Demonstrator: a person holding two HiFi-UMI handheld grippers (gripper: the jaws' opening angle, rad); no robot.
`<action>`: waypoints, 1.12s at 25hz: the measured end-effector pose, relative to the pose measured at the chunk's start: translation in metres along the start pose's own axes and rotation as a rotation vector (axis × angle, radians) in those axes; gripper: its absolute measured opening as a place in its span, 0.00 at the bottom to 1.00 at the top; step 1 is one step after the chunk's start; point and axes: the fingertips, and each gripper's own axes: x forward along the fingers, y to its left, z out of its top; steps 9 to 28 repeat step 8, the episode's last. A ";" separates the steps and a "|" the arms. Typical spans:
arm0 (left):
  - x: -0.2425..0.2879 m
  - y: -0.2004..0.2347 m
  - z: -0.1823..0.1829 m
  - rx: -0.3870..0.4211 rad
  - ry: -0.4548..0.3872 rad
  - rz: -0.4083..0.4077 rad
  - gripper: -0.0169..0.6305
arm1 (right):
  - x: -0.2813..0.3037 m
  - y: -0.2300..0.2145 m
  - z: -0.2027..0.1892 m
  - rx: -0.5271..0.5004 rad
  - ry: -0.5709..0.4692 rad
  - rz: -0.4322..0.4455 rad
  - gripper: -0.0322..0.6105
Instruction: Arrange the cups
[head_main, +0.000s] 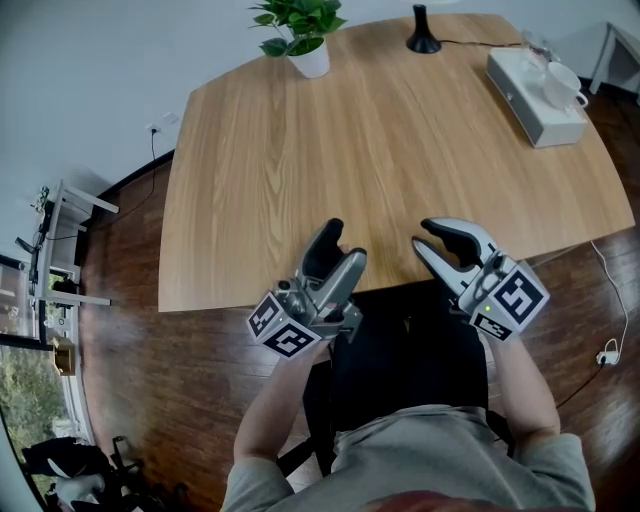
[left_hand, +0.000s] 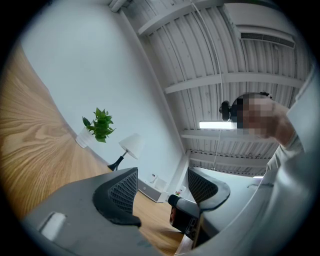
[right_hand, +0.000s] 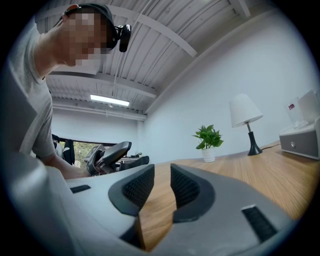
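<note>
Head view: white cup (head_main: 562, 83) on box (head_main: 518, 98), handle rightward (apparently upright)

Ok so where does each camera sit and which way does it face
Head view: on the person's head, facing steeply down at the table, forearms, left gripper and right gripper.
Left gripper view: on that gripper, tilted up toward wall and ceiling; open jaws, sleeve.
Right gripper view: on that gripper, level across the table; jaws, torso.
Shared: potted plant, lamp.
</note>
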 end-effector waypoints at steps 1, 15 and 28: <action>0.000 0.000 0.000 0.000 0.001 0.000 0.50 | 0.000 0.000 0.000 0.000 0.000 0.000 0.20; 0.002 -0.001 0.000 0.011 0.006 -0.003 0.50 | 0.002 0.002 0.000 -0.008 0.004 0.007 0.20; 0.002 -0.001 0.000 0.011 0.006 -0.003 0.50 | 0.002 0.002 0.000 -0.008 0.004 0.007 0.20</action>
